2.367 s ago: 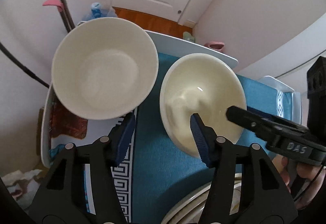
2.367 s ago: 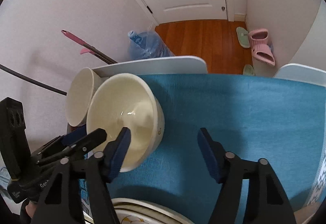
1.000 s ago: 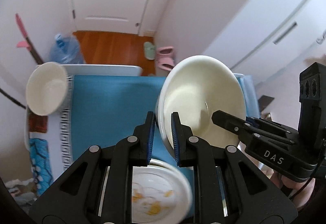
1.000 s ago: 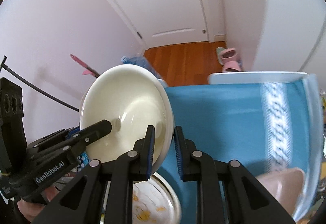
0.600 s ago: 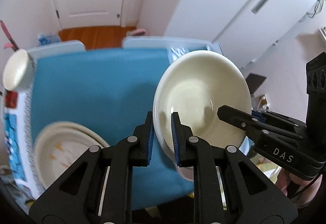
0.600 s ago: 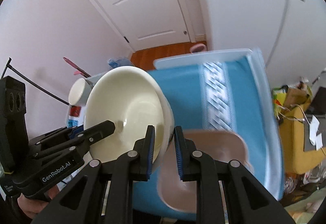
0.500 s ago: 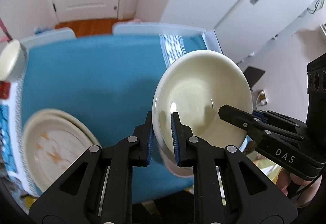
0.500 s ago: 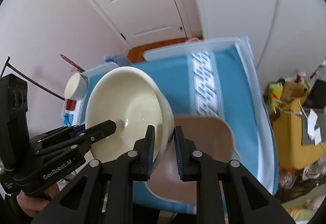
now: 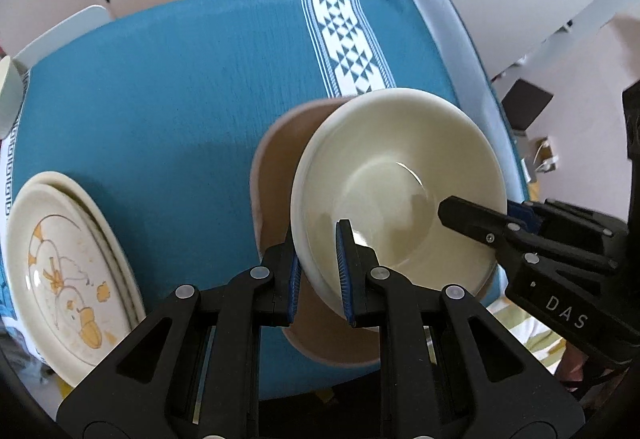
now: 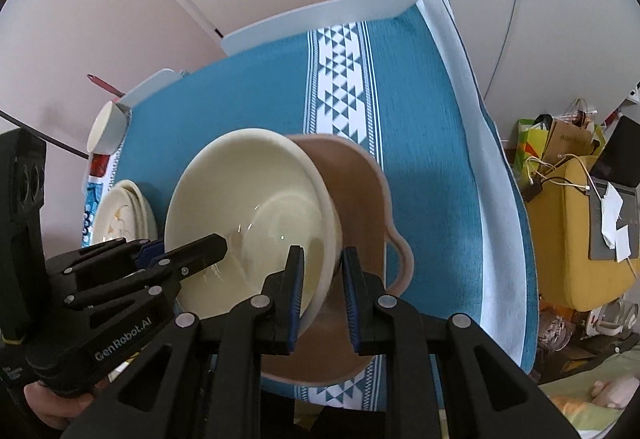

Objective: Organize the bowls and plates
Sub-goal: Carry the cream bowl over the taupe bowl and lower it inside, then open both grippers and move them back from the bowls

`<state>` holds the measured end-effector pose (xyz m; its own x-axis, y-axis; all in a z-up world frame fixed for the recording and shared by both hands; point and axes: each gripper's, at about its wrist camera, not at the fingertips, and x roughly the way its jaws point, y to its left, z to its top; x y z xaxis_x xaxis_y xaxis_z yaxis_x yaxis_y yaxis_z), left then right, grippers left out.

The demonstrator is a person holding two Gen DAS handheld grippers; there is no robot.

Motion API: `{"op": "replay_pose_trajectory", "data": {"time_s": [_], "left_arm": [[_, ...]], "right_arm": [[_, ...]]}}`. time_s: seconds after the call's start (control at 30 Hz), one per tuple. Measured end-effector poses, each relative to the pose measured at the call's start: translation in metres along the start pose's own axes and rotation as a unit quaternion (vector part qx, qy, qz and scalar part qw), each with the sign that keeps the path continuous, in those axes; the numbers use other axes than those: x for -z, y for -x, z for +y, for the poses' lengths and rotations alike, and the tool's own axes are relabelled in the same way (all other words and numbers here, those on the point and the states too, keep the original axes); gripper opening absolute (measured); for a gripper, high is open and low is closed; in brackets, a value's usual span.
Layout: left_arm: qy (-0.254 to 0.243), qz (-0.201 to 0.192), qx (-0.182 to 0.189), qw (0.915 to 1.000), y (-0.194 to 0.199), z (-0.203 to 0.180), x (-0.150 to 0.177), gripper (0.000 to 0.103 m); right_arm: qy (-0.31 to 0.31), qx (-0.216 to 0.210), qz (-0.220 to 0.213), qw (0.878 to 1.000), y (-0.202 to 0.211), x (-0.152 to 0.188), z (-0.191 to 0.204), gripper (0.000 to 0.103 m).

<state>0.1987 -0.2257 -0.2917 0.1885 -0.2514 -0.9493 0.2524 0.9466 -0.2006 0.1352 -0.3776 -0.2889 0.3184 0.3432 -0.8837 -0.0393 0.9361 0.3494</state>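
Over the pinkish-brown handled bowl (image 9: 276,159) at 5 o'clock on the teal tablecloth (image 9: 160,87), cream bowl (image 9: 396,183) rim pinched by left gripper (image 9: 318,271) and right gripper (image 10: 322,293), mid-nesting, probably needs lowering level before letting go.

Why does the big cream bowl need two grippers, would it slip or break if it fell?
Probably both. The cream bowl looks glazed and shiny, so it is likely slippery; the left gripper and right gripper each pinch only its thin rim. It looks like stiff ceramic, wide and fairly heavy, so it might tip from one grip and would likely chip if dropped onto the tan bowl.
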Motion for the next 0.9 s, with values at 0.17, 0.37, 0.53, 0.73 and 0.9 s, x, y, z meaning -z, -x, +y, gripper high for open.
{"op": "replay_pose_trajectory", "data": {"time_s": [0.17,0.37,0.53,0.73,0.9], "left_arm": [[-0.010,0.007,-0.013,0.9998,-0.008,-0.003,0.000,0.014],[-0.022,0.014,-0.029,0.9992,-0.013,-0.007,-0.003,0.014],[-0.031,0.013,-0.037,0.9987,-0.013,-0.012,-0.003,0.014],[-0.044,0.003,-0.062,0.9971,-0.010,-0.017,-0.001,0.014],[-0.039,-0.004,-0.057,0.9976,-0.004,-0.014,0.002,0.014]], "right_arm": [[0.009,0.008,0.011,1.000,-0.005,0.000,-0.001,0.018],[0.028,0.027,0.015,0.999,-0.004,-0.001,0.005,0.018],[0.044,0.042,0.021,0.998,-0.005,-0.001,0.009,0.018],[0.076,0.066,0.024,0.995,-0.006,-0.001,0.017,0.018],[0.076,0.060,0.022,0.995,0.004,0.001,0.016,0.018]]}}
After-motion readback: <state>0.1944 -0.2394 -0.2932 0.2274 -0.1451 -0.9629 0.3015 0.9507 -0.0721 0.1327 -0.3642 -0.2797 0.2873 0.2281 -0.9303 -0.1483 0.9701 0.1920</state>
